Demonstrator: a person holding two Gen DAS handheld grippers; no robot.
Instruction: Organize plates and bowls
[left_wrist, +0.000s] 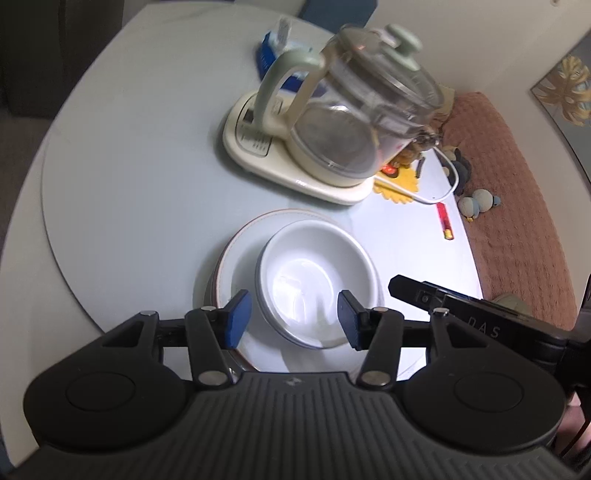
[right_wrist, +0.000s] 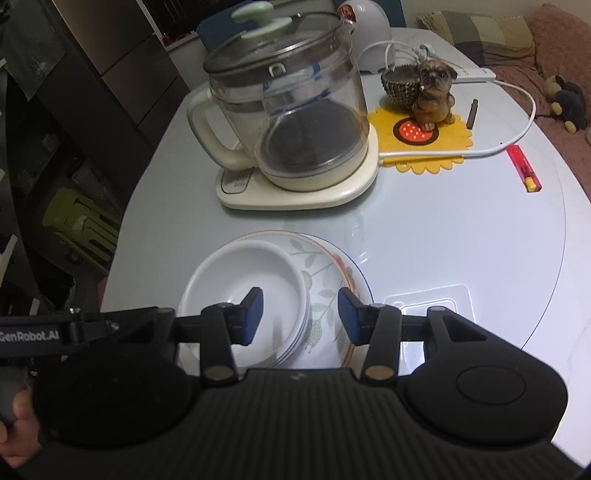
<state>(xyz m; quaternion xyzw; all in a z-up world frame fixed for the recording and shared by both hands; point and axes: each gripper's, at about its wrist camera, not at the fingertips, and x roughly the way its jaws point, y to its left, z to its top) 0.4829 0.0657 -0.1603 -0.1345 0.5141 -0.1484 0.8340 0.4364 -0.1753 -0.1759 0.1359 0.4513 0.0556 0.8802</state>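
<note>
The stacking looks done, or close to it: a white bowl sits nested in what looks like 1 or 2 more bowls, on a pile of plates near the front edge of the table, set off toward 1 side of the top plate, not centred. The left gripper hangs above the bowl with its jaws partly apart and nothing between the pads; the right gripper stands the same way over the bowl's rim and the leaf-patterned plate, gripping nothing. I'd say both have let go, and the next move is either to back away or to nudge the bowls toward the middle of the plates. Behind the stack stands a glass kettle on its cream base, near enough to mind. Beyond it are a yellow mat with a dog figurine, a white cord and a red lighter, all well apart from the stack.
</note>
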